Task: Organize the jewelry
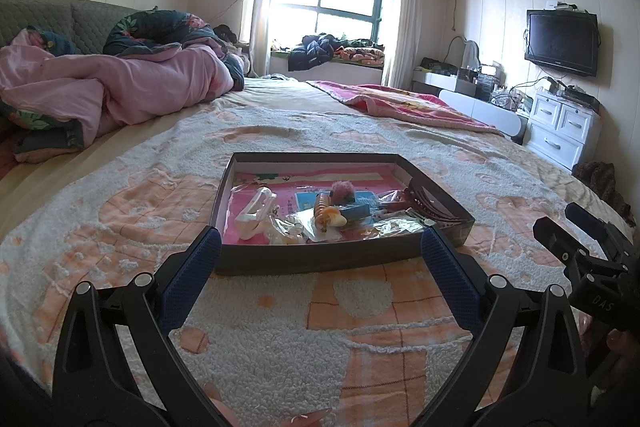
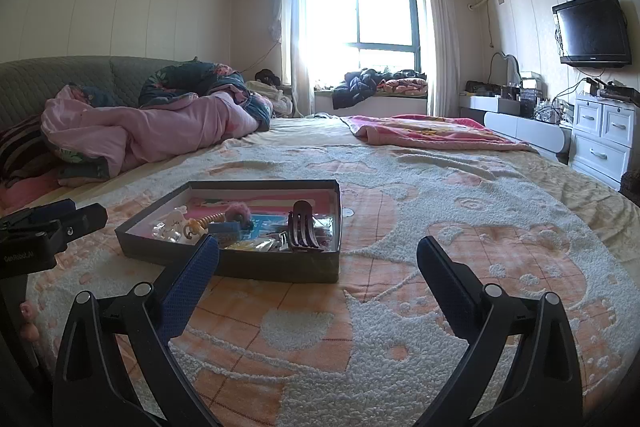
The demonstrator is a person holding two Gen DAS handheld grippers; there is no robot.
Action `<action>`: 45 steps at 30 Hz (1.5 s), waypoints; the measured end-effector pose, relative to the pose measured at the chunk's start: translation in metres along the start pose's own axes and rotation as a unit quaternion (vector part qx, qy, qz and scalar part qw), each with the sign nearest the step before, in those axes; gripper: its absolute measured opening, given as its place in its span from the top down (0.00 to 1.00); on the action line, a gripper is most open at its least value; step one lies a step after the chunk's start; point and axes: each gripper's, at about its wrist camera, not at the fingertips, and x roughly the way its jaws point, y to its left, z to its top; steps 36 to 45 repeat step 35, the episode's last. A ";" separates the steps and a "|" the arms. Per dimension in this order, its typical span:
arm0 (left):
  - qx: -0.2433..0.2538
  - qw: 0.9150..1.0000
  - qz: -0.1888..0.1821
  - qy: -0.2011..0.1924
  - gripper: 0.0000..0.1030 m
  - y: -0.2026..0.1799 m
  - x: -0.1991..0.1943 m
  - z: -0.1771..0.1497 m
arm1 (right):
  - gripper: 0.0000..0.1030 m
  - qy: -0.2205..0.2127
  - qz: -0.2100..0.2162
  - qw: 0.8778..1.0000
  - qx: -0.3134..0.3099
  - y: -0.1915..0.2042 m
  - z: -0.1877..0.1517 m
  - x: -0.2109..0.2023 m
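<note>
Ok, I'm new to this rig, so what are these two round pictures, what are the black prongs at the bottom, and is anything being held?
Each picture comes from a fisheye camera mounted on a handheld gripper, looking forward along its two fingers. The black prongs with blue pads are those fingers. The left gripper faces the dark shallow box head on; the right gripper sees the box to its left. Both stand open and hold nothing. The box rests on a peach and white blanket on a bed. Inside lie a white hair claw, a dark red hair clip, a pink fluffy piece and small plastic packets.
</note>
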 end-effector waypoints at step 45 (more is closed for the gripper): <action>-0.114 0.980 0.111 0.118 0.11 0.113 0.078 0.034 | 0.06 0.185 -0.178 0.965 0.046 -0.104 0.014 0.118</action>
